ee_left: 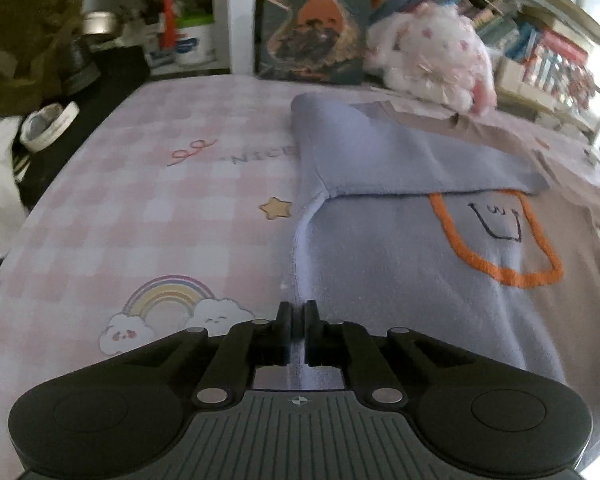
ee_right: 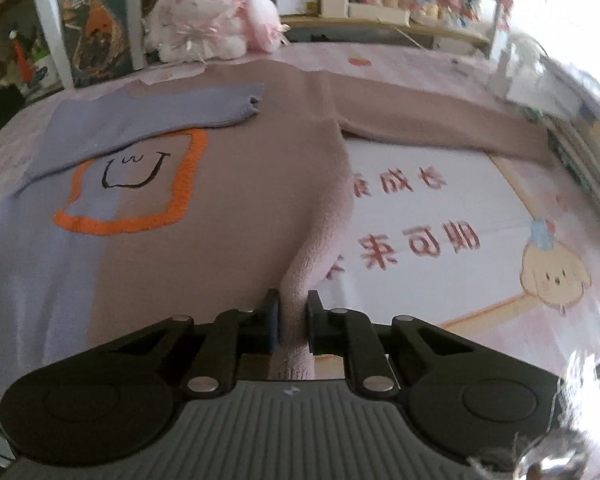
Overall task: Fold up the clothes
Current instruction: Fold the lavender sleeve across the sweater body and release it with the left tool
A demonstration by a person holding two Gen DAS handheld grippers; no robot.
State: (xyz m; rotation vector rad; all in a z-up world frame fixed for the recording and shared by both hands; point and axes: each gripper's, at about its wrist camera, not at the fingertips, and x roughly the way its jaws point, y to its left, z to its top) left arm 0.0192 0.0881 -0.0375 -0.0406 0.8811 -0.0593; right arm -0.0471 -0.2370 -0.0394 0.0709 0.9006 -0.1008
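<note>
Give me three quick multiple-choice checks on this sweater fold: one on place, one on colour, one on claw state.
1. Where does the lavender sleeve lie?
A. Folded across the sweater's chest
B. Hanging off the table
C. Under the plush toy

2. What colour is the outline around the smiley face?
A. Green
B. Orange
C. Black

3. What is the right claw doing?
A. Open above the table
B. Shut on the plush toy
C. Shut on the sweater's beige edge

Answers:
1. A, the sleeve lies over the sweater, above the face.
2. B, the outline is orange.
3. C, knit fabric sits pinched between its jaws.
</note>
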